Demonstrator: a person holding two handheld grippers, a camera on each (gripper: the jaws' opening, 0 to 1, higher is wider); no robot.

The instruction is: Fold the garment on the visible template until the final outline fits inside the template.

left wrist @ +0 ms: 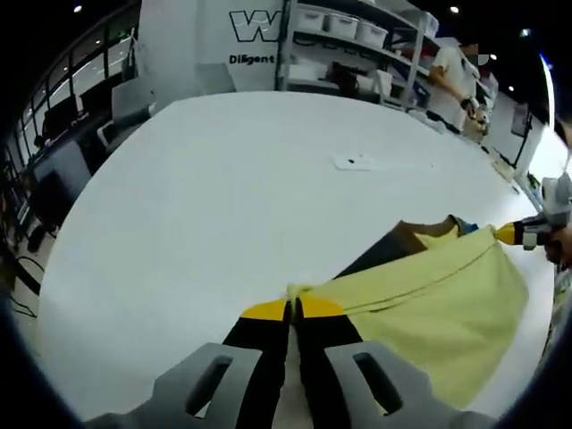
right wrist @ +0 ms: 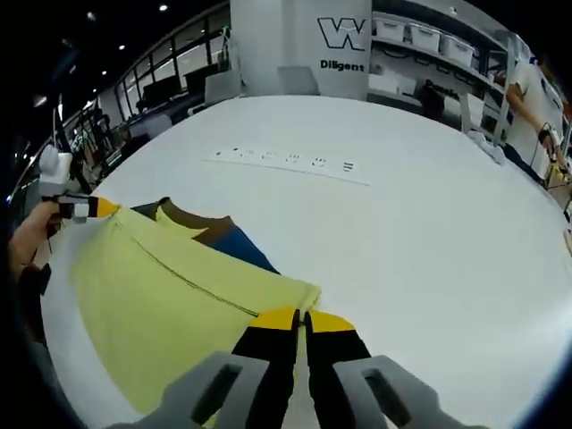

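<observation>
A yellow garment (left wrist: 429,304) with brown and blue panels near its collar hangs stretched over a white desk (left wrist: 232,206), held by one edge between two hand-held grippers. In the left gripper view, the left hand-held gripper (left wrist: 293,309) has its yellow-tipped jaws pressed together on a corner of the cloth, while the right hand-held gripper (left wrist: 517,234) pinches the far corner beside a person's hand. The right gripper view mirrors this: the right hand-held gripper (right wrist: 302,319) is clamped tight on its corner of the yellow garment (right wrist: 170,295), and the left hand-held gripper (right wrist: 94,208) grips the opposite end.

A strip of printed markings (right wrist: 286,161) lies on the desk (right wrist: 429,241) well beyond the cloth; whether it belongs to the template cannot be told.

The step in hand appears to be carrying or laying the held edge to make a fold. It would go best with both corners kept level and the edge taut, lowered together so no crease forms, and the jaws released only once the cloth lies flat.
</observation>
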